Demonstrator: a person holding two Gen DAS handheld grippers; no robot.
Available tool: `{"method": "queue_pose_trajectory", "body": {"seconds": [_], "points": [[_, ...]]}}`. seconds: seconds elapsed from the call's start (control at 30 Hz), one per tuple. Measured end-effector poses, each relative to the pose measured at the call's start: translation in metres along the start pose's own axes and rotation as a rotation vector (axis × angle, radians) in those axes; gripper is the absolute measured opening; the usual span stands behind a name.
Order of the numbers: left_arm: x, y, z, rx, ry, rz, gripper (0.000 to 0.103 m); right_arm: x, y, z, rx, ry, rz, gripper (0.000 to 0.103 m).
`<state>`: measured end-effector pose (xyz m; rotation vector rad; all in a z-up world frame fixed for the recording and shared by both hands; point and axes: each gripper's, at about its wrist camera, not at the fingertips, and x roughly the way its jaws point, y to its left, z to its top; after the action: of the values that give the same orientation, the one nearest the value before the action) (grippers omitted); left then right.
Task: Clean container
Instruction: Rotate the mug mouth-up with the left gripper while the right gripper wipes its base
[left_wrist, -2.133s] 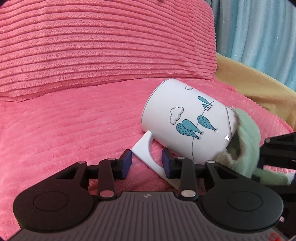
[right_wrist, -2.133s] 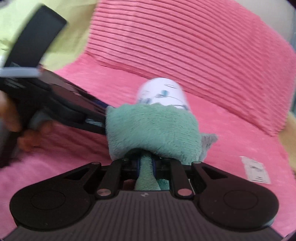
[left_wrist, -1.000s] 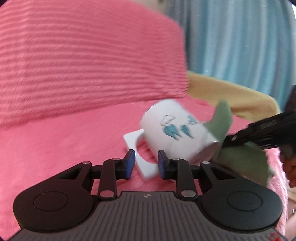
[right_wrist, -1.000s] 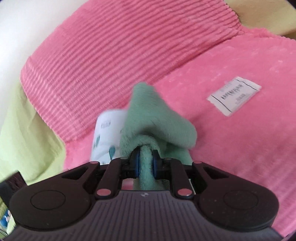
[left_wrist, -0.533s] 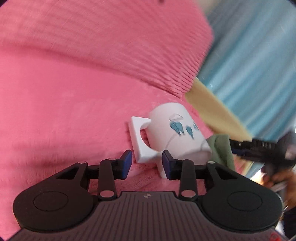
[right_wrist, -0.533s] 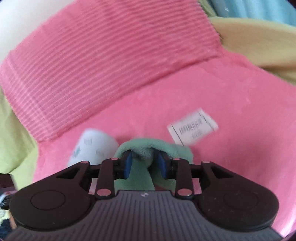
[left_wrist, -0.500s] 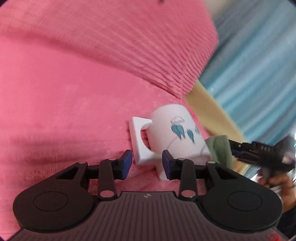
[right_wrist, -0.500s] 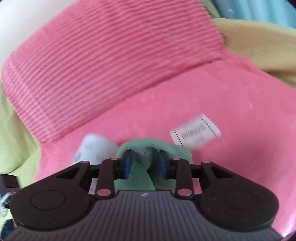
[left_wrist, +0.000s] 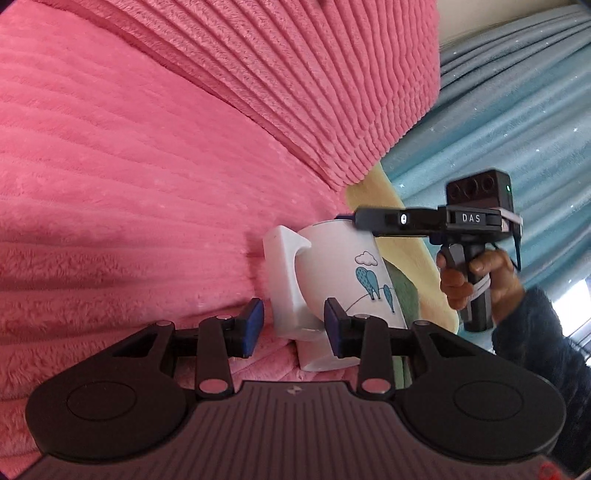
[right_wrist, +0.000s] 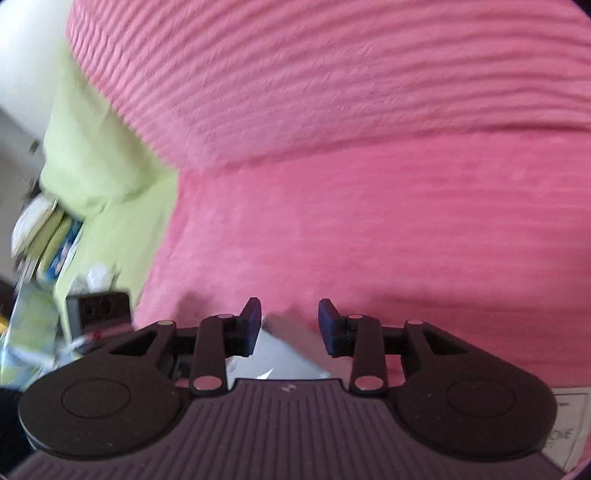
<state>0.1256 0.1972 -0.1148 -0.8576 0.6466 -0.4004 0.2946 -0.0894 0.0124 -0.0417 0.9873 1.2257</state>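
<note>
The white mug (left_wrist: 340, 280), printed with blue trees and a cloud, rests on the pink corduroy blanket (left_wrist: 129, 184), its square handle (left_wrist: 282, 280) turned toward the left wrist camera. The left hand-held gripper (left_wrist: 291, 326) has its jaws set fairly wide, one blue pad on each side of the handle's lower part, neither clearly pressing it. Behind the mug a green cloth (left_wrist: 404, 295) lies on the blanket, partly hidden by the mug's body. The right hand-held gripper (left_wrist: 351, 218), seen side-on from the left wrist camera, has its tips at the mug's far end; a person's hand (left_wrist: 476, 277) in a dark sleeve grips its pistol handle. In the right wrist view that gripper (right_wrist: 290, 325) stands wide with nothing between its pads, and a blurred white surface of the mug (right_wrist: 277, 354) shows just below them. A pink ribbed cushion (right_wrist: 332, 74) rises behind, with yellow-green bedding (right_wrist: 96, 177) to the left
</note>
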Motion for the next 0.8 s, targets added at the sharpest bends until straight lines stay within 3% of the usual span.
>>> {"method": "queue_pose_trajectory", "body": {"seconds": [0.07,0.13,0.23,0.33,0.4,0.5,0.63,0.7,0.8], "points": [[-0.003,-0.002,-0.002,0.016,-0.004,0.006,0.042,0.006,0.007,0.005,-0.052,0.043,0.024,0.032],[-0.008,-0.005,-0.004,0.038,-0.008,0.020,0.042,0.011,0.013,0.009,-0.105,0.086,0.048,0.023],[-0.016,-0.016,-0.012,0.093,-0.005,0.046,0.042,0.020,0.023,0.016,-0.183,0.150,0.084,0.018],[-0.027,-0.037,-0.026,0.211,-0.001,0.110,0.042,0.010,0.065,-0.012,-0.343,0.143,0.055,0.012],[-0.032,-0.058,-0.040,0.331,-0.003,0.187,0.042,0.009,0.102,-0.038,-0.481,0.147,0.002,0.011],[-0.040,-0.091,-0.066,0.541,-0.028,0.318,0.042,0.015,0.160,-0.087,-0.728,0.180,-0.147,0.010],[-0.052,-0.125,-0.123,0.859,-0.086,0.489,0.042,0.035,0.217,-0.154,-1.060,0.174,-0.437,0.012],[-0.055,-0.136,-0.155,1.031,-0.130,0.561,0.042,0.041,0.231,-0.176,-1.111,0.177,-0.520,0.012],[-0.060,-0.147,-0.199,1.231,-0.189,0.629,0.042,0.042,0.240,-0.204,-1.097,0.160,-0.535,0.008]]}}
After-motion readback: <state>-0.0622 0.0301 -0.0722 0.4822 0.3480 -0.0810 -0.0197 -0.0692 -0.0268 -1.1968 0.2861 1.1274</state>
